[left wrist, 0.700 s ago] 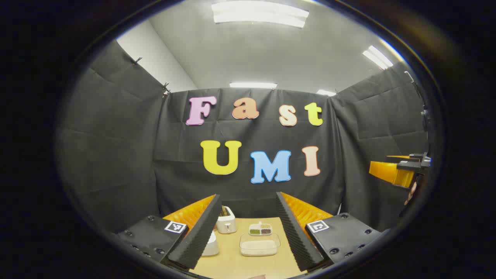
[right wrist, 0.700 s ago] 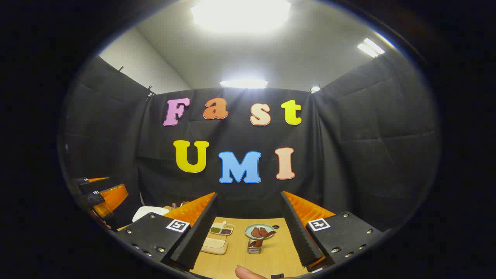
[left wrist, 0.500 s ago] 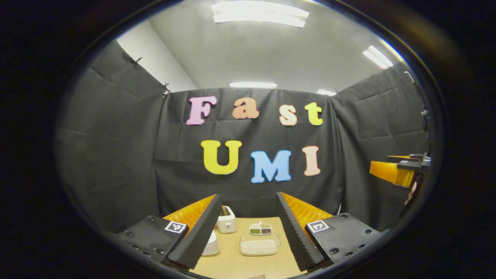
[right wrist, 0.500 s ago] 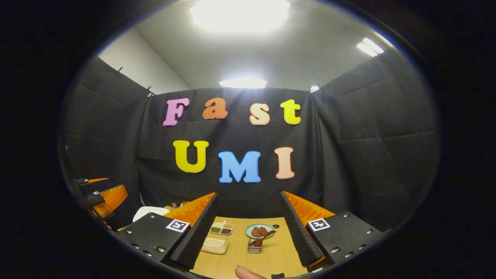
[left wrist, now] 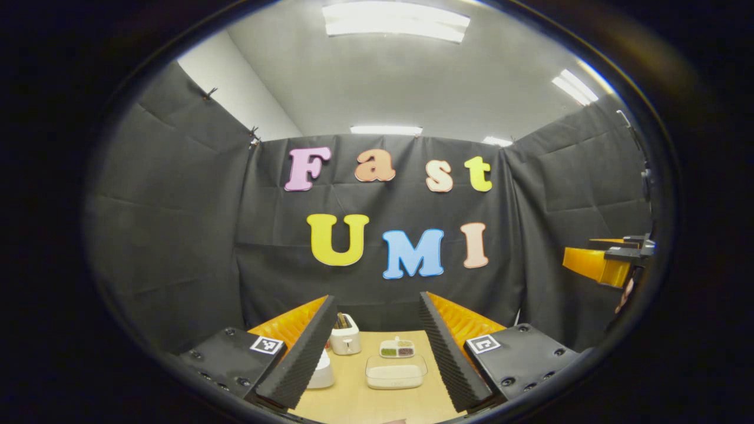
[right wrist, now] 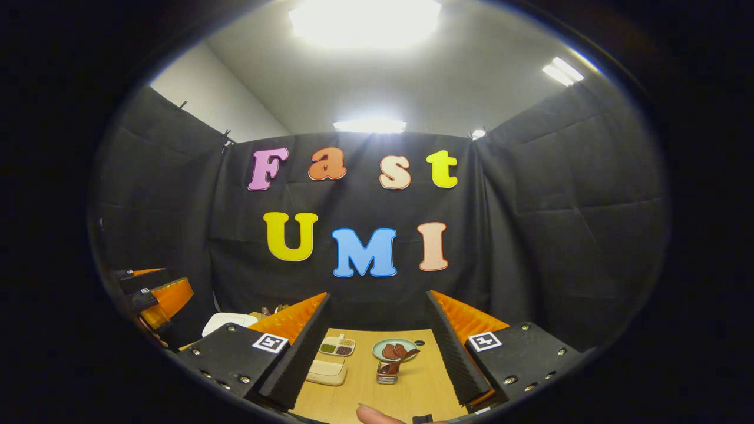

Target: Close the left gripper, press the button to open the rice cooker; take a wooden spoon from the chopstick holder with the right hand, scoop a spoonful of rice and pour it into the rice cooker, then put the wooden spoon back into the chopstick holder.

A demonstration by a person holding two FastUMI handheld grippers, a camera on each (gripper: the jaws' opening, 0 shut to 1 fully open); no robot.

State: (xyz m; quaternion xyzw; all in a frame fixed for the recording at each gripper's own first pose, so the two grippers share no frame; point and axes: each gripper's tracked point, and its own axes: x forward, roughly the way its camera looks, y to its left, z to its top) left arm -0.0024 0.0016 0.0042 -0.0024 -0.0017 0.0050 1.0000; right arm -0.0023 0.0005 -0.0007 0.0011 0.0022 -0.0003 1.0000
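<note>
My left gripper (left wrist: 377, 303) is open and held high above the wooden table (left wrist: 359, 403), with nothing between its fingers. Below it stand a white chopstick holder (left wrist: 344, 341) with utensil handles sticking out, a clear box of rice (left wrist: 395, 373), and a white rice cooker (left wrist: 321, 372) partly hidden behind one finger. My right gripper (right wrist: 378, 299) is also open and empty, high over the table. From there the rice box (right wrist: 327, 372) lies low left and the rice cooker's white lid (right wrist: 227, 323) shows further left. Each gripper appears at the edge of the other's view.
A divided dish of grains (left wrist: 396, 348) sits behind the rice box. The right gripper view has a green plate with reddish pieces (right wrist: 394, 350), a small glass jar with a brown spoon (right wrist: 387, 373) and a fingertip (right wrist: 371, 415) at the bottom edge. Black cloth walls enclose the table.
</note>
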